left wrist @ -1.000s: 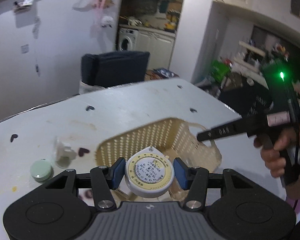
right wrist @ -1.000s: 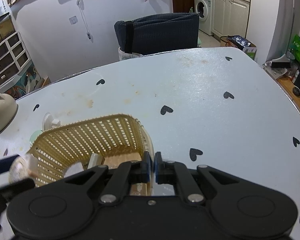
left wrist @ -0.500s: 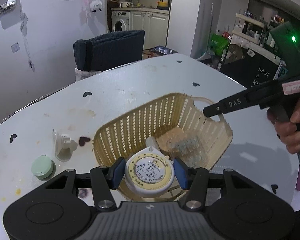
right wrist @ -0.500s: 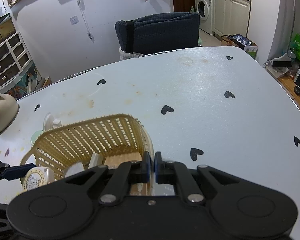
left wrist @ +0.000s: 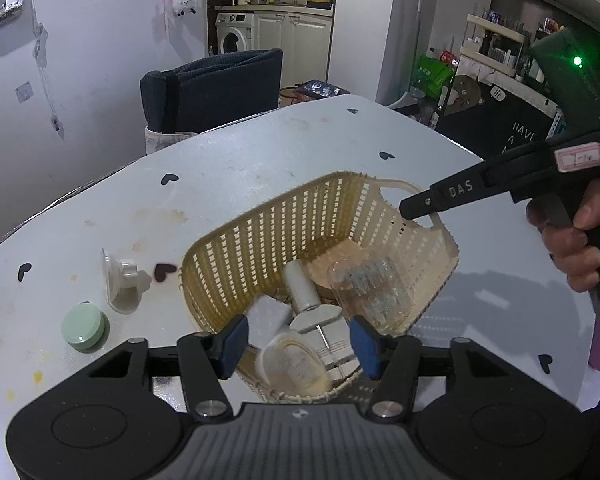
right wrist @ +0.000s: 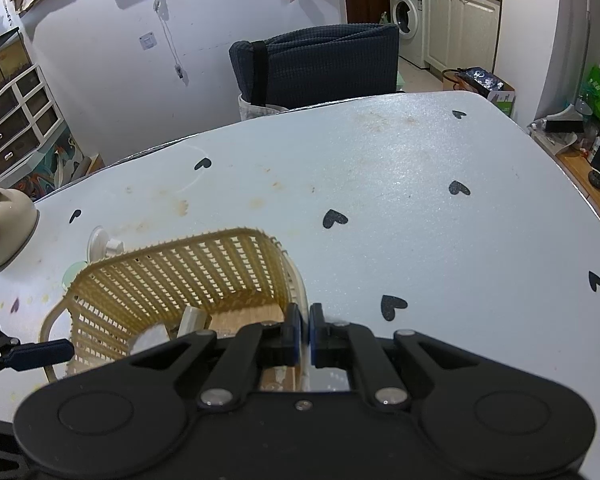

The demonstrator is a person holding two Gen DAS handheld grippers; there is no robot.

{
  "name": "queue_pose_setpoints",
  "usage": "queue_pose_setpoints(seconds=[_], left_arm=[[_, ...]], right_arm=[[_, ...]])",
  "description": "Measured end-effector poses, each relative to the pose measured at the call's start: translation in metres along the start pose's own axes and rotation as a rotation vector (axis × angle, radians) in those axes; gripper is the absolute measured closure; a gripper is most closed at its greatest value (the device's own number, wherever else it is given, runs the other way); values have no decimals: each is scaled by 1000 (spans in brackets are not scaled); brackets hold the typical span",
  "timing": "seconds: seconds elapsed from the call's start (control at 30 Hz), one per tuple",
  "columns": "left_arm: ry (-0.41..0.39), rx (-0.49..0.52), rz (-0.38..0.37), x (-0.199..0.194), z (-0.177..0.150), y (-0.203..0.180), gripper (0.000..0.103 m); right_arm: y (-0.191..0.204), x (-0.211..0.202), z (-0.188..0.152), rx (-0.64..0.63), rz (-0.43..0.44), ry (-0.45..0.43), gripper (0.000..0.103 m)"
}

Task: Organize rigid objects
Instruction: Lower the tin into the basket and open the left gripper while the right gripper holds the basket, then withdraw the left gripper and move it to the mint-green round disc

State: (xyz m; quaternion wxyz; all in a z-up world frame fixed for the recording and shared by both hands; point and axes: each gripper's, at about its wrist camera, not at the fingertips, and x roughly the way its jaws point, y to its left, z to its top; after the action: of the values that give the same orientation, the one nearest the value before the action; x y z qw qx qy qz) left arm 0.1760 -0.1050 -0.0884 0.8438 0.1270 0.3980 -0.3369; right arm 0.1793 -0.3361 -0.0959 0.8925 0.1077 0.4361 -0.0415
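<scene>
Two sets of tongs are in my feeds. My left tongs (left wrist: pixel 298 344) hang spread apart over the near end of the basket (left wrist: pixel 268 240), with nothing between the blue pads (left wrist: pixel 236 338). Directly beneath them, inside the basket, lies the round white tape measure (left wrist: pixel 294 366), blurred in my left view. Beside it in the basket I see a small white block (left wrist: pixel 266 316), a white cylinder (left wrist: pixel 300 288), a clear plastic case (left wrist: pixel 368 288) and a tan flat piece (left wrist: pixel 340 256) under that case.

My right tongs (right wrist: pixel 309 334) are pressed together on the basket's rim at its handle end; from the left camera their black tip (left wrist: pixel 416 206) meets the handle loop (left wrist: pixel 404 190). My right hand (left wrist: pixel 572 240) grips the trigger handle.

Outside the basket, on the white counter (right wrist: pixel 420 184) printed with black hearts, sit a green round lid (left wrist: pixel 83 326) and a clear suction hook (left wrist: pixel 120 280), both just beside the basket's left wall. At the counter's far left edge rests a cream cat-shaped dish (right wrist: pixel 4 226). Behind the counter stands a dark blue chair (right wrist: pixel 320 64).
</scene>
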Motion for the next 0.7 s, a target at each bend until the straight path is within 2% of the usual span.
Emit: queue_pose_setpoints(seconds=[0.7], left_arm=[[-36, -39, -32, -16, 1, -1, 31]], right_arm=[[-1, 1, -1, 3, 6, 4, 98]])
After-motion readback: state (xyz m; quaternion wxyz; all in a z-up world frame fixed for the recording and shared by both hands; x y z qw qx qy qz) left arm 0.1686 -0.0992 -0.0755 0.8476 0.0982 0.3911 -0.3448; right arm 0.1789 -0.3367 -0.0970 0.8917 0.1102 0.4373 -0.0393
